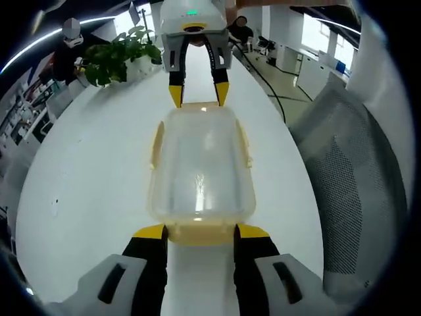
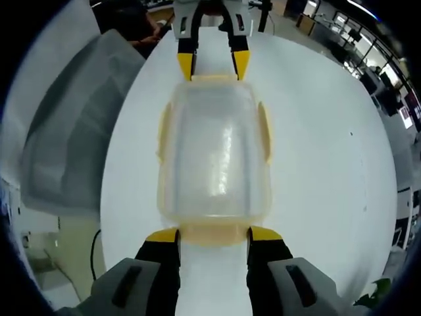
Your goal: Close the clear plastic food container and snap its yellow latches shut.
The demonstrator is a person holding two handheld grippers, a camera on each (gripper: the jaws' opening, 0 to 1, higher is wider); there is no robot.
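Resting lengthwise on the white table [image 1: 85, 178], the clear plastic container [image 1: 201, 168] sits with its lid on, between the two grippers, which face each other from its opposite short ends.

In the left gripper view, the left gripper [image 1: 200, 232] rises from the bottom edge. Its yellow-tipped fingers [image 1: 152, 232] are spread about as wide as the near end latch [image 1: 200, 234], one tip at each corner of that latch. Whether the tips press on the latch or only sit beside it cannot be told. Past the latch lies the cloudy lid, with a yellow side latch [image 1: 156, 145] on each long edge. At the far end, the right gripper [image 1: 198, 95] points toward the camera, its two tips set at the corners of the far end latch [image 1: 200, 107]. Beyond it stand a potted plant [image 1: 122, 56] and, to the side, a mesh office chair [image 1: 348, 178].

In the right gripper view, the arrangement is mirrored. The right gripper [image 2: 214, 234] has its fingers moderately spread on either side of the near end latch [image 2: 214, 234]; contact cannot be confirmed. The container [image 2: 214, 155] extends away from it, side latches [image 2: 264, 131] lying along its long edges. The left gripper [image 2: 214, 66] stands at the far end with its tips spread to similar width. A grey chair [image 2: 72, 145] is beside the table [image 2: 329, 164].
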